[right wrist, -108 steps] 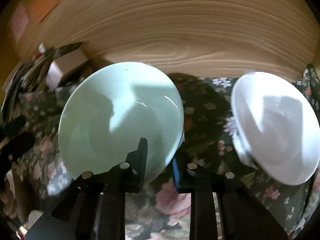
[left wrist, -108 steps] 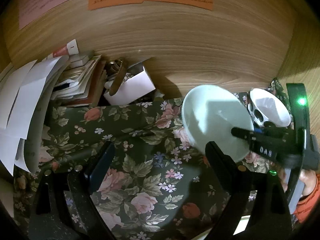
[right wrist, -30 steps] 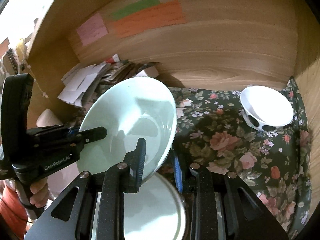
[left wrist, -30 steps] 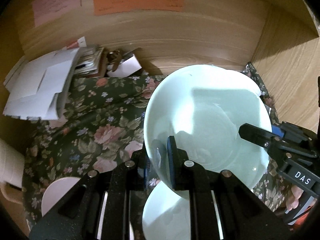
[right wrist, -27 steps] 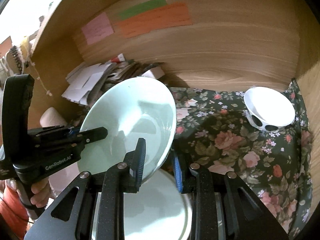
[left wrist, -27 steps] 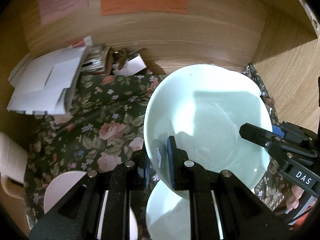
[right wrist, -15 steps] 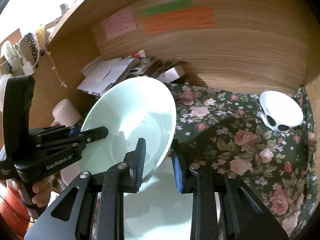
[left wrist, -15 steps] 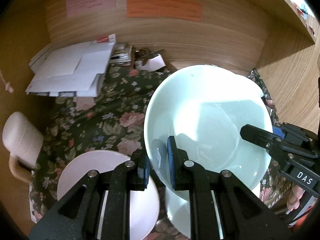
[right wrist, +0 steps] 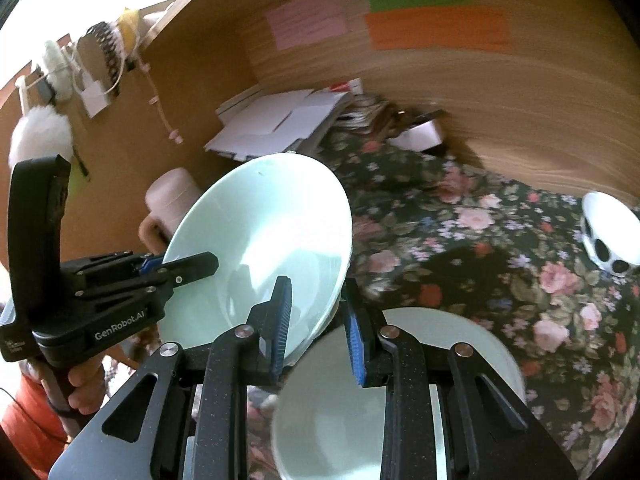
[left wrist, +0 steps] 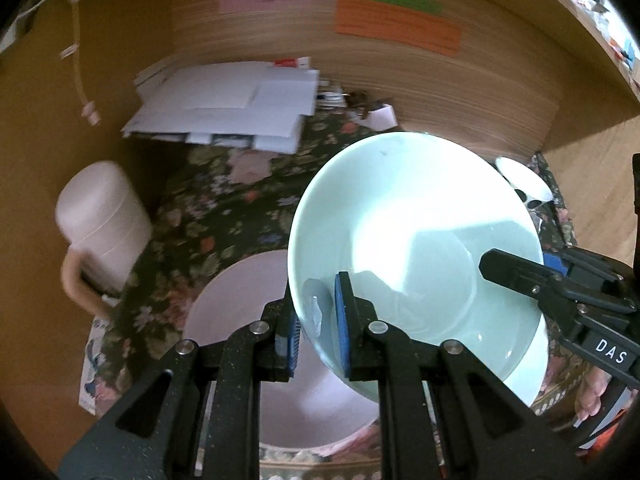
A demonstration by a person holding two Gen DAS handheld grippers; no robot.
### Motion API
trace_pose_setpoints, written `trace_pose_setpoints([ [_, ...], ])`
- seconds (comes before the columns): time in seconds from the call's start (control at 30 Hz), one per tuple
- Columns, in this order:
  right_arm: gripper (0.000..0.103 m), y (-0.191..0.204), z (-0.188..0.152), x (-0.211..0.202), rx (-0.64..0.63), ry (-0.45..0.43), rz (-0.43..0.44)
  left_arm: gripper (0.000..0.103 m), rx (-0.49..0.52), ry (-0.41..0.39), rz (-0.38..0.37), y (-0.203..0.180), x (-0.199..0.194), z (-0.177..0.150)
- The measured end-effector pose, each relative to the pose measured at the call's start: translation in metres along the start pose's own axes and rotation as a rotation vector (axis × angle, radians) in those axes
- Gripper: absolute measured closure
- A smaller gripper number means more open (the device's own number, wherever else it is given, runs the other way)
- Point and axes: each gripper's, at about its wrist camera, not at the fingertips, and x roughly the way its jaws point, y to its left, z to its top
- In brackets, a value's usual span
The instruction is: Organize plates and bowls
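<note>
Now: pale green bowl (left wrist: pixel 416 236) glossy, tilted | left gripper (left wrist: pixel 318 328) and right gripper (right wrist: pixel 318 328) both pinching its rim | floral cloth (right wrist: pixel 500 256), wood-panelled nook.

Both grippers are pulling the pale green bowl (left wrist: pixel 416 240) back from the wooden back wall, now carrying it above the near end of the floral cloth (right wrist: pixel 500 248). The left gripper (left wrist: pixel 318 330), open and empty 3.6 seconds ago, is now clamping the bowl's rim opposite the right gripper (right wrist: pixel 318 330). A pink plate (left wrist: pixel 244 296), a green plate (right wrist: pixel 344 400) and a pink mug (left wrist: pixel 100 224) are coming into view.
</note>
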Motion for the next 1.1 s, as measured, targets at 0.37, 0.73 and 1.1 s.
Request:
trace_pose_setpoints([
  [0.37, 0.080, 0.026, -0.009, 0.034, -0.027, 0.076, 0.069, 0.088, -0.061, 0.022, 0.037, 0.039, -0.005, -0.021],
  [0.73, 0.080, 0.030, -0.023, 0.057, -0.021, 0.150, 0.084, 0.088, -0.086, 0.062, 0.026, 0.052, 0.006, -0.037],
  [1.1, 0.077, 0.033, -0.022, 0.067, -0.043, 0.182, 0.079, 0.088, -0.120, 0.090, 0.017, 0.062, 0.017, -0.046],
])
